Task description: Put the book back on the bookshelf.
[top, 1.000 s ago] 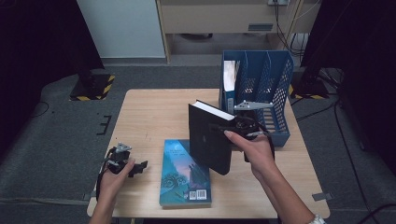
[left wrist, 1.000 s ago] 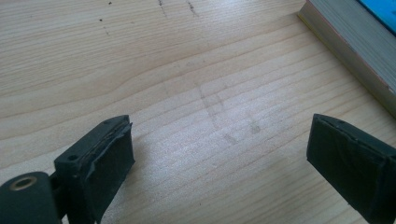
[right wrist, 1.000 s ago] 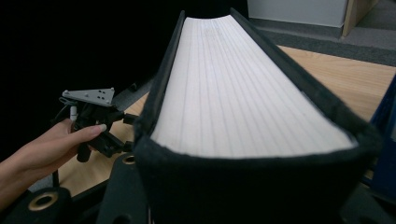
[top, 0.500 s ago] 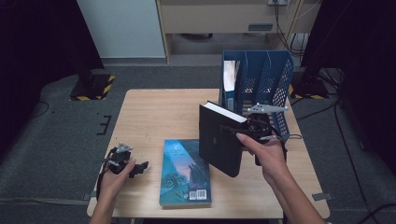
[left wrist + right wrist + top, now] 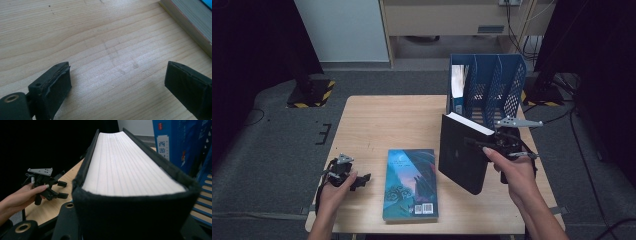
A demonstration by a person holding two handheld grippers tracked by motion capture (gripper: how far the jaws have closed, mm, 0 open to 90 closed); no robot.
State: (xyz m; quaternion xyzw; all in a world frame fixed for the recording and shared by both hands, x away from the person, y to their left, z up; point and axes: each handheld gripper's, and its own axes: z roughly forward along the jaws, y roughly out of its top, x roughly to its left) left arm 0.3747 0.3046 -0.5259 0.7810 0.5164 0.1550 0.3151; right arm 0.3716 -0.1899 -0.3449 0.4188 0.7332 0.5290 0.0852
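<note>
A thick black hardcover book (image 5: 462, 155) stands tilted above the table's right side, my right gripper (image 5: 480, 144) shut on its edge. In the right gripper view its white page block (image 5: 125, 165) runs away from me between the jaws. A teal paperback (image 5: 409, 182) lies flat near the front middle of the table. My left gripper (image 5: 358, 181) rests low at the front left, open with nothing between its jaws. The left gripper view has bare wood between the open jaws of the left gripper (image 5: 117, 80) and the paperback's page edge (image 5: 190, 20) at the upper right.
A blue mesh file rack (image 5: 492, 85) stands at the table's back right, just behind the black book, with a blue book (image 5: 165, 142) in its left slot. The wooden table (image 5: 382, 120) is bare at back left. Dark floor surrounds it.
My right gripper has carried the black book to the right, closer to the blue rack. The left gripper and the teal paperback have stayed where they were.
</note>
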